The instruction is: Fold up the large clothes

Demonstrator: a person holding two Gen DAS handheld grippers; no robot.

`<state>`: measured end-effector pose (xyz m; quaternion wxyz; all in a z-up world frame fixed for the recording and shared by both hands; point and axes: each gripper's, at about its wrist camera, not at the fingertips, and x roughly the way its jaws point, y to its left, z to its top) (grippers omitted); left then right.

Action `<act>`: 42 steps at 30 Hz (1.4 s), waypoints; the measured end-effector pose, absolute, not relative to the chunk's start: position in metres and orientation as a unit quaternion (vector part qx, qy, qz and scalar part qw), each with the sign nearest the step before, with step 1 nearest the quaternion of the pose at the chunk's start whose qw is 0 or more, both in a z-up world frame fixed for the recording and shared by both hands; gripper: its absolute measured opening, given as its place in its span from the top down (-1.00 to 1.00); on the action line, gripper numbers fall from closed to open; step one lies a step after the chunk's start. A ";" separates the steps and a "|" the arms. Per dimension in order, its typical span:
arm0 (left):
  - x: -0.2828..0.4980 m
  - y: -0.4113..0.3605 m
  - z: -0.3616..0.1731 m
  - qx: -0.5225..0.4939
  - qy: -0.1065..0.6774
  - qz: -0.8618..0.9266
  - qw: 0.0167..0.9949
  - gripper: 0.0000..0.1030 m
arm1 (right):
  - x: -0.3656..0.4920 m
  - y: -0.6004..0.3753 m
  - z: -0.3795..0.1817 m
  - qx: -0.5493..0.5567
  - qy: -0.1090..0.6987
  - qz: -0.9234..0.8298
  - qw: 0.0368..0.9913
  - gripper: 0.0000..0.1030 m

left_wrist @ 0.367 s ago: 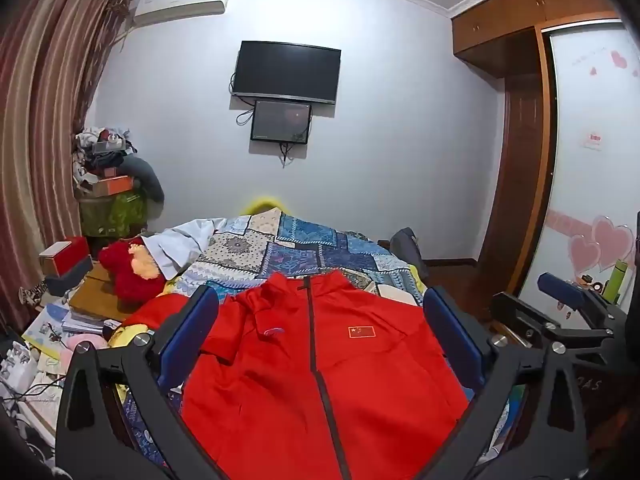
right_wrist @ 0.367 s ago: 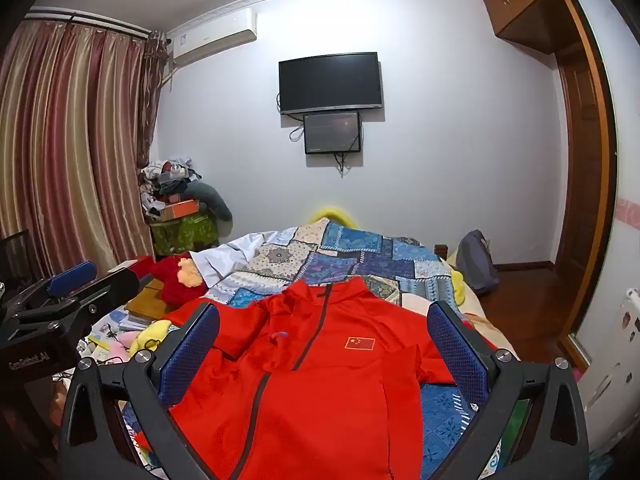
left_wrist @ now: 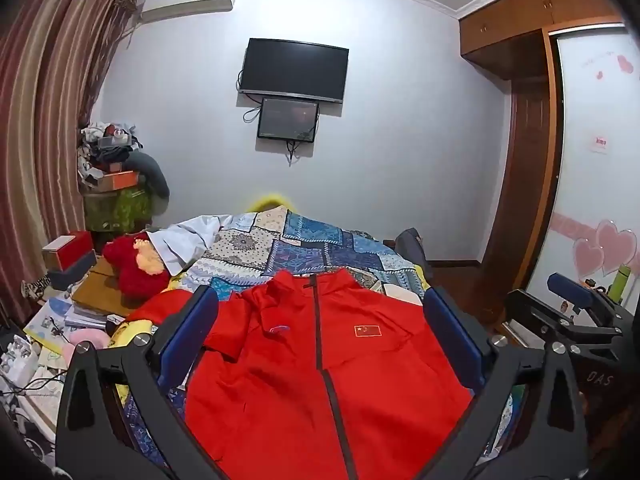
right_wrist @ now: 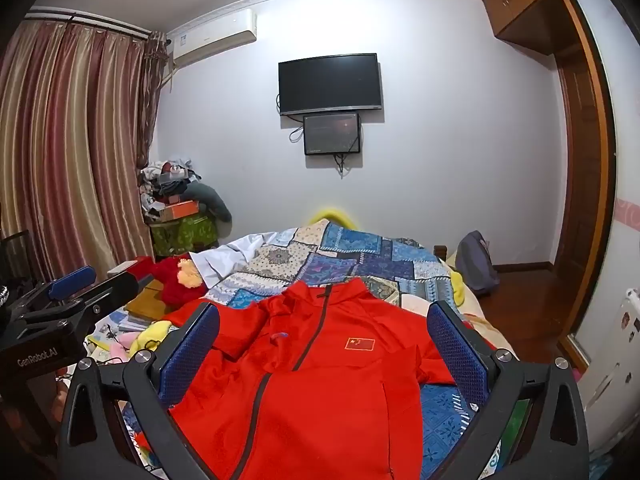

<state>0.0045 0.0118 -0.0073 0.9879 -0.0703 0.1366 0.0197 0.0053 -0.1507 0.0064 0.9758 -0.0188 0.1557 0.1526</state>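
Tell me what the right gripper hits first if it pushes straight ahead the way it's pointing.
Probably the red jacket spread on the bed: the open right gripper frames its chest. Depth is unclear; if pointing level, it could pass above.

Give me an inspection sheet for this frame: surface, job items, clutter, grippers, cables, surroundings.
Surface: bed covered by a blue patchwork quilt.
Job's things: red jacket lies front-up on the quilt, zipped, collar toward the far wall; one sleeve folded across the chest.
Clutter: red plush toy, books and papers beside the bed; piled stack of boxes and clothes in the corner.
Grippers: left gripper and right gripper both above the jacket, jaws wide open, holding nothing.
Cables: wires dangle under the wall TV and the small screen.
Surroundings: striped curtains, air conditioner, wooden wardrobe.
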 end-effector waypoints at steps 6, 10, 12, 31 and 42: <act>0.008 0.012 -0.012 -0.062 0.138 0.031 0.988 -1.00 | 0.006 -0.150 0.006 -0.019 0.157 0.153 0.976 -1.00; 0.010 0.012 -0.013 -0.061 0.141 0.031 0.988 -1.00 | 0.006 -0.149 0.005 -0.017 0.158 0.155 0.975 -1.00; 0.010 0.012 -0.013 -0.060 0.140 0.032 0.988 -1.00 | 0.005 -0.149 0.003 -0.018 0.158 0.154 0.975 -1.00; 0.009 0.010 -0.011 -0.058 0.139 0.030 0.988 -1.00 | 0.005 -0.148 0.008 -0.017 0.160 0.154 0.975 -1.00; 0.007 0.009 -0.008 -0.056 0.137 0.028 0.989 -1.00 | 0.006 -0.146 0.004 -0.017 0.159 0.152 0.975 -1.00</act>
